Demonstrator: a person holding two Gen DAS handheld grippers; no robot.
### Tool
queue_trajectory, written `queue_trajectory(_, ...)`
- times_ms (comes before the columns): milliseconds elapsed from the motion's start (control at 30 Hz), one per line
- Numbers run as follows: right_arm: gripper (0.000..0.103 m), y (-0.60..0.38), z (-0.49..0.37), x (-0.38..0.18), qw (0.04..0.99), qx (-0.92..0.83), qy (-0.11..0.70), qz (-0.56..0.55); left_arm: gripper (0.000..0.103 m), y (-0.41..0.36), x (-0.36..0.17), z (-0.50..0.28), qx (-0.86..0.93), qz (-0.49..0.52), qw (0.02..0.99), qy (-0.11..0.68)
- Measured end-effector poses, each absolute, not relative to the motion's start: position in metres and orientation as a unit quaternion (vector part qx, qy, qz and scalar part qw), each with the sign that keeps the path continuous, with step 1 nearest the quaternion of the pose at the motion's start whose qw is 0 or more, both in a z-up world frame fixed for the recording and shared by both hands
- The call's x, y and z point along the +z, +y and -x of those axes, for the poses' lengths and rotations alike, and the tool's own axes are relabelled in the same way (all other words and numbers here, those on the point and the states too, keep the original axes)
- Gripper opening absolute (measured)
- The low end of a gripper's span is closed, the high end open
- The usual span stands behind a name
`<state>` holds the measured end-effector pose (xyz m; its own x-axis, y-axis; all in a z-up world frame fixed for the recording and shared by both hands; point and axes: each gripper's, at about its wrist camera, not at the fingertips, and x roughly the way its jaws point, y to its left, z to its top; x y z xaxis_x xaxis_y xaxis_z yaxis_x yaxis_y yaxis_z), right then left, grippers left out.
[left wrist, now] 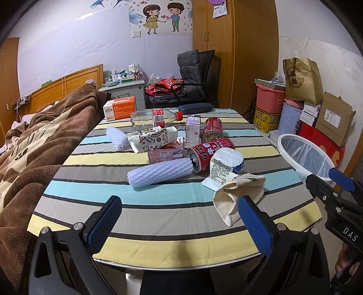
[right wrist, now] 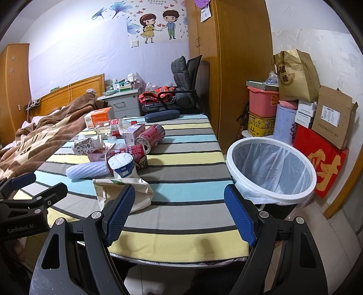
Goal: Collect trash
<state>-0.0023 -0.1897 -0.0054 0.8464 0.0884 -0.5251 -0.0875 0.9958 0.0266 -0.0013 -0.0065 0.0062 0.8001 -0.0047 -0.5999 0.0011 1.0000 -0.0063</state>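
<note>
At table's near edge I hold left gripper (left wrist: 179, 217) and right gripper (right wrist: 181, 212) wide, empty: first pick pending, nearest crumpled paper bag (left wrist: 238, 195), then bin (right wrist: 271, 168) at right.

Home bedroom. Bed with brown fleece blanket (left wrist: 34, 140) and wooden headboard (left wrist: 68, 84), tall wooden wardrobe (left wrist: 238, 45), grey bedside drawer cabinet (left wrist: 127, 90) cluttered with small boxes, cartoon couple wall sticker (left wrist: 162, 15), stacked storage boxes (right wrist: 263, 106) by the wall, striped-cloth counter (left wrist: 158, 208), white lined waste bin (right wrist: 272, 170) beside it.
</note>
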Motion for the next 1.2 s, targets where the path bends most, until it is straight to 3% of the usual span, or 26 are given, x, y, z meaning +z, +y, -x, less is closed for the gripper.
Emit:
queue_trajectory(833, 0.082, -0.174, -0.020, -0.026, 0.943, 0.095, 0.317, -0.023, 0.103, 0.040, -0.009, -0.034, -0.020, -0.001, 0.942, 0.335)
queue_trajectory(1200, 0.082, -0.148, -0.033, -0.032, 0.945, 0.120, 0.305, 0.016, 0.095, 0.055, -0.024, -0.081, -0.072, -0.027, 0.925, 0.371)
